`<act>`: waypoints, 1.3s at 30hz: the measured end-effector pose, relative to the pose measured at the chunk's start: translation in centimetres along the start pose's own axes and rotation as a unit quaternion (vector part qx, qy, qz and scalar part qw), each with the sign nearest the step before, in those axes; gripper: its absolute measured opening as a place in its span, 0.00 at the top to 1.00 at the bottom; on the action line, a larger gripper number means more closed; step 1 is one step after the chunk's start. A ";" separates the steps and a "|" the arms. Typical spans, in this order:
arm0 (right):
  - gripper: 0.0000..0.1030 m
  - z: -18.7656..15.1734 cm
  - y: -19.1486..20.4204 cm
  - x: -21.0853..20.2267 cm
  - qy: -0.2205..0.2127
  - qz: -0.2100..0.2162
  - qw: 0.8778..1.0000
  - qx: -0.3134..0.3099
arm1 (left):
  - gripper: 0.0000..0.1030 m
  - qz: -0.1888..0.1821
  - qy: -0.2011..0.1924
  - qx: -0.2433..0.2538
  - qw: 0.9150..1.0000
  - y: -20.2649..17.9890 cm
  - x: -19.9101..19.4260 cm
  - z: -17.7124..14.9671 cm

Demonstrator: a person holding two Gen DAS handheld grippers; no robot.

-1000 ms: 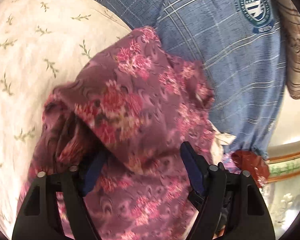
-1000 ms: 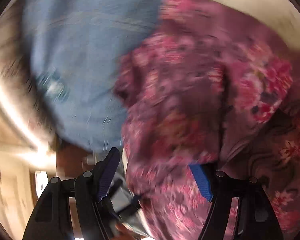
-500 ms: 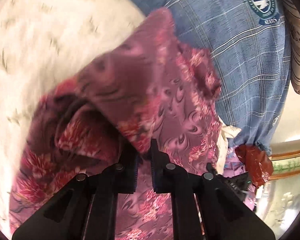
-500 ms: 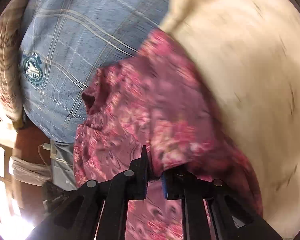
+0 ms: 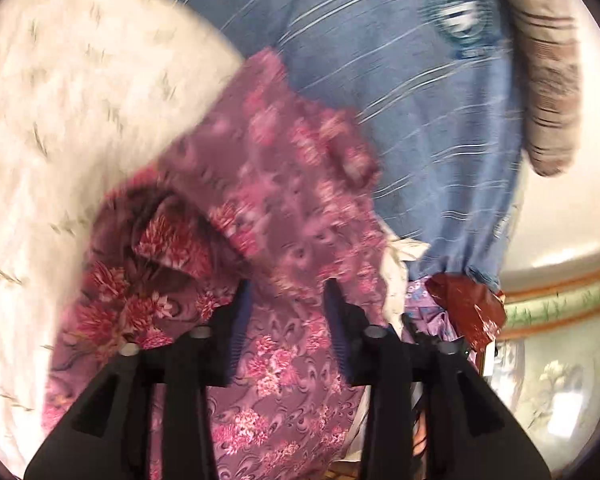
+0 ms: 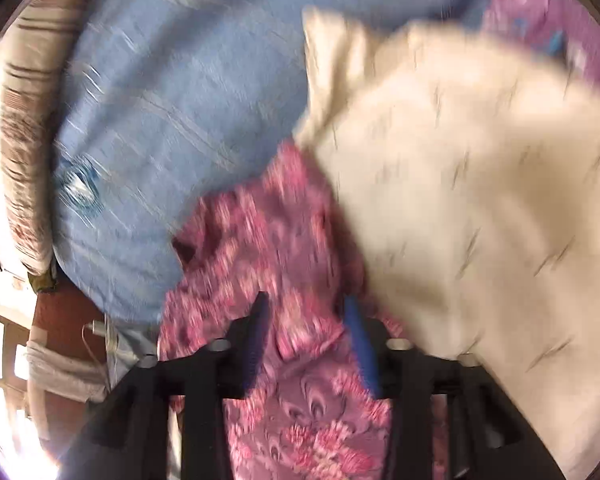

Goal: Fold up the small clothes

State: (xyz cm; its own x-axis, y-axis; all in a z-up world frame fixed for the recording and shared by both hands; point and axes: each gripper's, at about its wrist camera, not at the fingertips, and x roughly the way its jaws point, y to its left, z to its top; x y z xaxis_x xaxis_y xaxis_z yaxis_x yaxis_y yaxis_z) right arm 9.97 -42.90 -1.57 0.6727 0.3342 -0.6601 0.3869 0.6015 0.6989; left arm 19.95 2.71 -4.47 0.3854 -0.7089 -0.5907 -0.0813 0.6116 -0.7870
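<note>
Purple floral garment (image 5: 284, 208), one; two pillows.

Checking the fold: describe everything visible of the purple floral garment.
The purple floral garment is thin, swirl-patterned cloth with pink-red flowers, crumpled and loosely folded over itself. It lies across the cream sprigged cloth and the blue checked cloth. Both the left gripper and the right gripper are opening around it.

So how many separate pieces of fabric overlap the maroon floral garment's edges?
2: the blue plaid cloth behind the maroon floral garment, and the cream sprigged sheet on the left gripper's side. More may lie hidden underneath.
</note>
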 end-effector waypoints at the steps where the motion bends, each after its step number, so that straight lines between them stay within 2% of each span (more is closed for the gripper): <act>1: 0.25 0.8 0.4 -0.7 -0.022 0.003 1.000 -0.016 | 0.43 0.008 -0.014 0.025 1.000 -1.1 -0.9 0.7; 2: 0.20 1.5 0.7 -0.9 -0.026 0.006 0.999 -0.030 | 0.31 0.020 -0.023 0.041 0.999 -1.9 -1.2 1.3; 4: 0.20 2.8 1.3 0.2 -0.009 0.005 0.999 -0.053 | 0.25 0.078 -0.045 0.081 0.993 -3.4 -1.1 3.2; 6: 0.20 3.4 1.7 1.9 0.017 -0.004 0.998 -0.068 | 0.24 0.139 -0.033 0.102 0.985 -3.8 0.7 5.9; 9: 0.23 3.1 1.8 4.6 0.039 -0.022 0.995 -0.092 | 0.24 0.185 0.003 0.085 0.979 -2.5 3.8 8.2; 11: 0.46 2.5 2.9 6.5 0.052 -0.024 0.991 -0.120 | 0.26 0.212 0.015 0.079 0.974 -1.6 5.6 8.8; 12: 0.81 2.2 3.7 7.4 0.062 -0.038 0.986 -0.149 | 0.26 0.220 0.015 0.076 0.972 -1.3 6.1 8.8; 13: 0.94 1.8 5.0 8.3 0.071 -0.071 0.975 -0.196 | 0.26 0.214 0.014 0.073 0.974 -1.1 6.3 8.6; 14: 0.94 1.9 6.0 8.1 0.059 -0.081 0.970 -0.223 | 0.26 0.205 0.012 0.075 0.976 -0.9 6.0 8.2; 15: 0.94 2.2 6.7 7.3 0.035 -0.069 0.970 -0.232 | 0.26 0.202 0.004 0.082 0.976 -1.1 5.8 7.9; 17: 0.94 3.8 7.1 5.3 -0.029 -0.043 0.974 -0.221 | 0.26 0.215 -0.021 0.100 0.971 -1.5 5.6 7.8; 19: 0.94 5.0 5.8 6.4 -0.018 -0.066 0.978 -0.198 | 0.26 0.241 -0.022 0.102 0.965 -1.1 6.4 8.3; 21: 0.94 5.1 4.0 8.4 0.020 -0.105 0.977 -0.184 | 0.26 0.246 -0.004 0.089 0.965 -0.2 7.3 8.6; 22: 0.91 4.8 3.0 9.4 0.047 -0.113 0.977 -0.177 | 0.26 0.251 0.007 0.082 0.964 0.5 7.7 8.6; 23: 0.88 4.5 2.6 9.2 0.047 -0.111 0.978 -0.170 | 0.26 0.251 0.008 0.081 0.965 0.5 7.7 8.4; 26: 0.81 4.2 2.7 6.5 0.010 -0.075 0.985 -0.154 | 0.26 0.233 -0.003 0.079 0.969 0.5 6.3 7.9; 29: 0.80 3.6 3.5 3.9 -0.015 -0.012 0.988 -0.153 | 0.26 0.192 -0.027 0.079 0.978 -0.6 4.3 7.1; 32: 0.77 2.2 3.9 4.5 0.024 0.022 0.989 -0.145 | 0.26 0.159 -0.043 0.079 0.983 -2.0 3.7 5.9; 33: 0.72 1.6 3.6 5.3 0.045 0.022 0.989 -0.138 | 0.26 0.160 -0.045 0.085 0.982 -2.3 4.0 5.6; 34: 0.69 0.8 3.0 6.4 0.077 0.003 0.988 -0.132 | 0.26 0.186 -0.045 0.104 0.976 -2.8 4.7 5.2; 35: 0.72 0.1 2.4 6.9 0.096 -0.027 0.987 -0.127 | 0.26 0.212 -0.036 0.121 0.969 -3.1 5.8 4.9; 36: 0.78 -0.2 2.2 6.8 0.091 -0.034 0.987 -0.125 | 0.26 0.239 -0.020 0.130 0.962 -2.8 6.8 4.8; 37: 0.77 -0.2 2.5 5.9 0.073 -0.037 0.988 -0.127 | 0.26 0.254 -0.003 0.128 0.959 -2.0 7.4 4.8; 39: 0.72 0.4 3.8 3.3 0.024 -0.035 0.990 -0.135 | 0.26 0.261 0.010 0.110 0.959 -0.3 7.7 4.9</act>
State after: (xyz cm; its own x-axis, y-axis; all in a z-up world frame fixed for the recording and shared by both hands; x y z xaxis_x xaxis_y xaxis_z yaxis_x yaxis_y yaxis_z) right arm 13.92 -39.79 -1.02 0.6170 0.3153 -0.7210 0.2446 0.7940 0.5565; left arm 27.47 -1.17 -7.87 0.3272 -0.2907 -0.8991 -0.0628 0.9427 -0.3277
